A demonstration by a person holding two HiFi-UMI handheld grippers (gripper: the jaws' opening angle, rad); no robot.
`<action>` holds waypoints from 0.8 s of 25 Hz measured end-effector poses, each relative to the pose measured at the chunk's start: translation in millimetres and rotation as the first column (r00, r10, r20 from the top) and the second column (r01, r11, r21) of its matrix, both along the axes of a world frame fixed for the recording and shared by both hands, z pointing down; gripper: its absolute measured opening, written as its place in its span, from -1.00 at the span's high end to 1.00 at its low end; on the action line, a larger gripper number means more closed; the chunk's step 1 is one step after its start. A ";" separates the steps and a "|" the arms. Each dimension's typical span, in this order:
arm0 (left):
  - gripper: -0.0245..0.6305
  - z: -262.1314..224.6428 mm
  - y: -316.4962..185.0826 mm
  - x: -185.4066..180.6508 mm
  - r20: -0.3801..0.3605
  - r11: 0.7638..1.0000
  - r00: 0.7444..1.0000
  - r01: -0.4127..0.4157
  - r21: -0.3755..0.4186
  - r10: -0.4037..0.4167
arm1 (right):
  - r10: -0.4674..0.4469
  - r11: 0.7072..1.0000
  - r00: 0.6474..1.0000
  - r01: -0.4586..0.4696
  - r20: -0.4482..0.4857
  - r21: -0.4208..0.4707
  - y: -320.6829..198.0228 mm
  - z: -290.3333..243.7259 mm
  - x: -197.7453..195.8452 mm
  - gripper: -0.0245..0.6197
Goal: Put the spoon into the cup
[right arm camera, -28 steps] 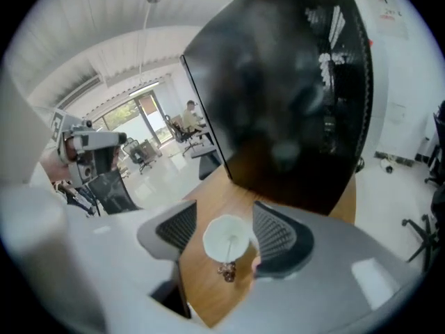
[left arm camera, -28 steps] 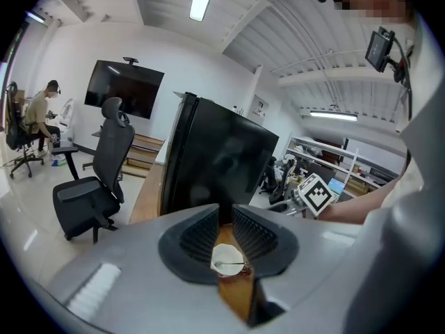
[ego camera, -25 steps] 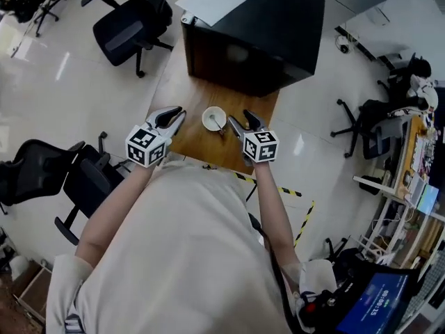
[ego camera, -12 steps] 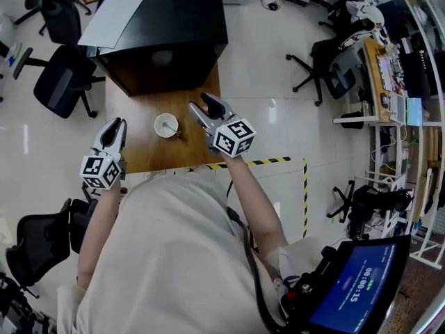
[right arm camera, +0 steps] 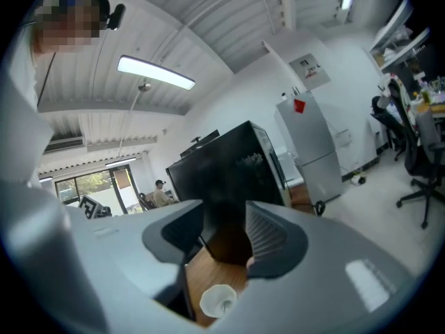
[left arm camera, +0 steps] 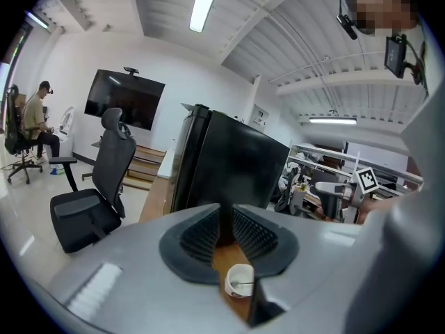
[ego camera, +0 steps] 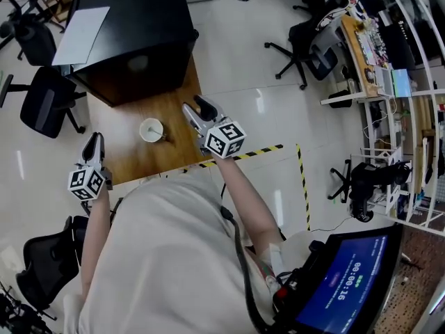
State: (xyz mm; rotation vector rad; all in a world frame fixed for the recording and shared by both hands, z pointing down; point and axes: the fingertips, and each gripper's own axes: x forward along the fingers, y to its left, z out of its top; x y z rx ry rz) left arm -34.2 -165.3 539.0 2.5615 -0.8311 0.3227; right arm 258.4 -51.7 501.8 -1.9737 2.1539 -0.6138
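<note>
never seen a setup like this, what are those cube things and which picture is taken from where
No robot: a person holds a two-jaw gripper in each hand, and the marker cubes are part of those. One picture comes from a camera on the person's head, looking down. The other two cameras ride on the grippers and look along their jaws. On the wooden table stand a white cup with the spoon in it and a black box. The left gripper is shut and empty. The right gripper has its jaws apart and closing, with nothing between them.
</note>
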 end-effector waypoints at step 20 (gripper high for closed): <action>0.81 22.0 25.4 -0.1 0.037 0.997 0.999 0.031 -0.064 -0.029 | 0.041 0.993 0.999 -0.037 0.028 -0.115 26.1 46.5 7.8 0.46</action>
